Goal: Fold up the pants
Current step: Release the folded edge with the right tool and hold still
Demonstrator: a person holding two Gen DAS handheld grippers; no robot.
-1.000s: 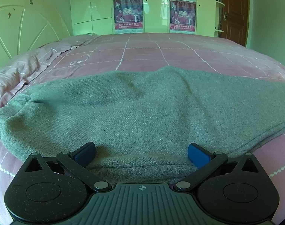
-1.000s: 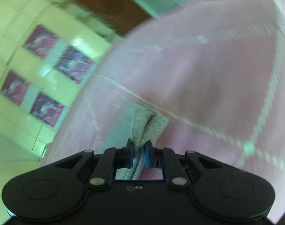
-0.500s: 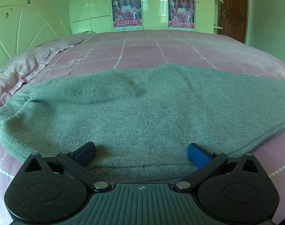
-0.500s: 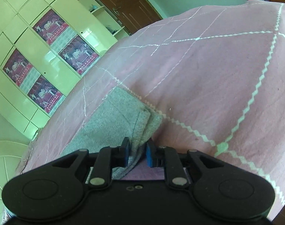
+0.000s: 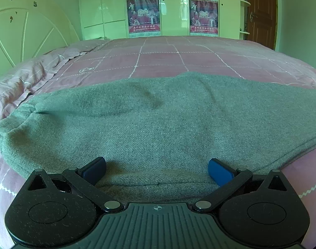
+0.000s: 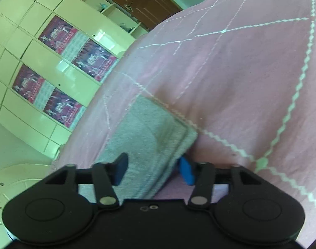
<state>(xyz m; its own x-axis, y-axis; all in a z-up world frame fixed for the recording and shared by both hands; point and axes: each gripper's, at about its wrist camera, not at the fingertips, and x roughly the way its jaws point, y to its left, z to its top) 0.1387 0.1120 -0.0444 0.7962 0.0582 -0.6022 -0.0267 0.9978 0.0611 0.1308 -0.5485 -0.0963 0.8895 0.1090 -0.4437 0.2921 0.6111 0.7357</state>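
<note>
Left wrist: pink quilted bed (image 5: 178, 62), wardrobe (image 5: 172, 8) behind; left claw (image 5: 157, 168) agape over pants (image 5: 158, 120).

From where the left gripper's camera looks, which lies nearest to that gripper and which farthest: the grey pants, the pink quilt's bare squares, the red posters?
1. Grey woollen pants, just ahead, beneath it.
2. Pink checked quilt, beyond them.
3. Red posters, on the far cupboards.

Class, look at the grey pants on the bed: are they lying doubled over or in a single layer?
Doubled over. At the grey pants leg end, two stacked hem edges show, lying flat on the pink bedspread.
</note>
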